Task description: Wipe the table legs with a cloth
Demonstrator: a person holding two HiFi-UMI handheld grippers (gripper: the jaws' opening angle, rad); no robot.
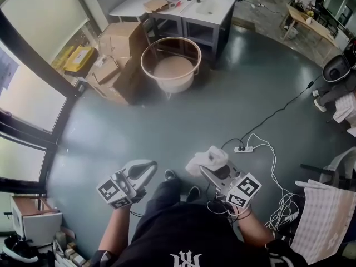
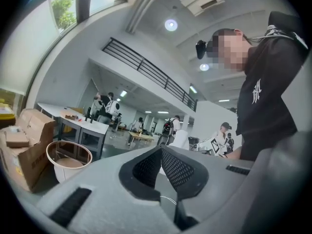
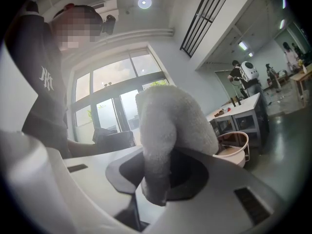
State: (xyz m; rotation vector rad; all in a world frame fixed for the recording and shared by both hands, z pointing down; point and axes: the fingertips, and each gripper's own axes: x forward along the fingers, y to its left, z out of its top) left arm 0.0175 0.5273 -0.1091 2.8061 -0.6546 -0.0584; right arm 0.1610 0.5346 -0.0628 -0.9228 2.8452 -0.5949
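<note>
Inspection of the floor area, as seen from alongside.

Counted: two grippers, one cloth, one round table, two white desks, one power strip.

The left gripper [image 1: 146,167] was held low in front of the person, above the grey floor [image 1: 222,104]. In its own view [image 2: 161,152] its jaws stood together at the tips, with nothing between them.

The right gripper [image 1: 214,168] was held level with the left, on the other side of the person's two dark shoes [image 1: 169,174]. Its jaws [image 3: 161,172] were clamped on the cloth [image 1: 206,159].

The cloth [image 3: 170,126] was white, thick and of towelling texture. It was bunched into a rounded lump that stood out past the jaw tips, with a folded edge pinched down between the pads.

The round table [image 1: 171,65] stood well ahead of both grippers, untouched. It had a clear circular top with a brownish rim over a white base, and it showed in both gripper views [image 2: 68,160] [image 3: 233,147].

Just beyond it the two desks [image 1: 208,10] stood side by side, with small items on top. Cardboard boxes [image 1: 119,60] were heaped just beside the round table, towards the windows.

The power strip [image 1: 243,148] lay on the floor near the right gripper, with cables running from it.
</note>
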